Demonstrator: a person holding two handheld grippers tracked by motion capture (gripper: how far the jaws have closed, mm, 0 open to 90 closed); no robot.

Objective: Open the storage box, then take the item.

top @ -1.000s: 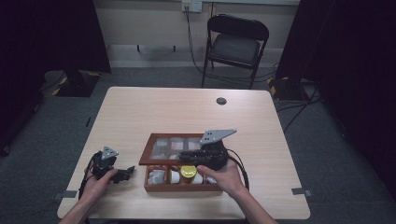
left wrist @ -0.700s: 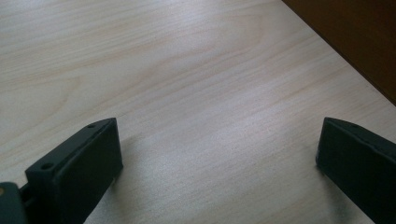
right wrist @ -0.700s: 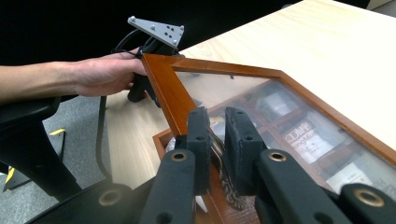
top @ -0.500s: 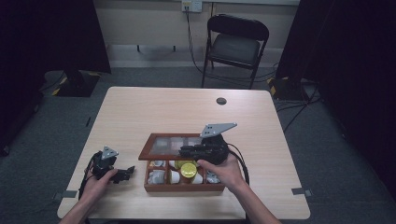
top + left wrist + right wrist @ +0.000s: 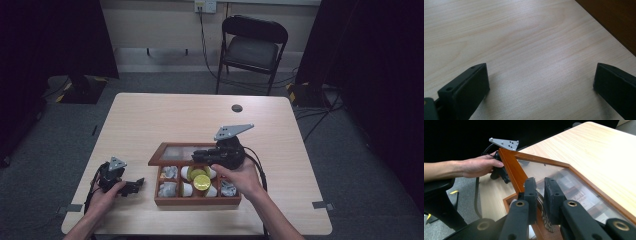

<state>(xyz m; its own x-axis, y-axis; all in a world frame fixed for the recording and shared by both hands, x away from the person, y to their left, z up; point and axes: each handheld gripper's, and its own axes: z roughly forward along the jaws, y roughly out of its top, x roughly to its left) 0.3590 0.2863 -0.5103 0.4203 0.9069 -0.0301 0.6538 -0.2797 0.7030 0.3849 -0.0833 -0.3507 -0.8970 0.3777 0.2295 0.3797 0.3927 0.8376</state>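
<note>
A brown wooden box (image 5: 197, 201) with compartments stands at the table's near middle. Its glass-paned lid (image 5: 176, 152) is tilted up at the far side. My right gripper (image 5: 197, 156) reaches left over the box. In the right gripper view my right gripper (image 5: 540, 183) is shut on the lid's ornate metal clasp (image 5: 546, 220), which sits on the lid's wooden frame (image 5: 512, 168). My left gripper (image 5: 131, 186) lies on the table left of the box, held by a hand. Its jaws (image 5: 539, 82) stand wide open over bare wood with nothing between them.
A yellow round piece (image 5: 200, 181) and several white and grey pieces fill the box's compartments. A small dark disc (image 5: 237, 108) lies at the table's far side. A folding chair (image 5: 252, 47) stands behind the table. The box's wall (image 5: 614, 22) is close to my left gripper.
My right gripper has shifted slightly left and away with the lid's edge in its grip. The left gripper has stayed where it was.
</note>
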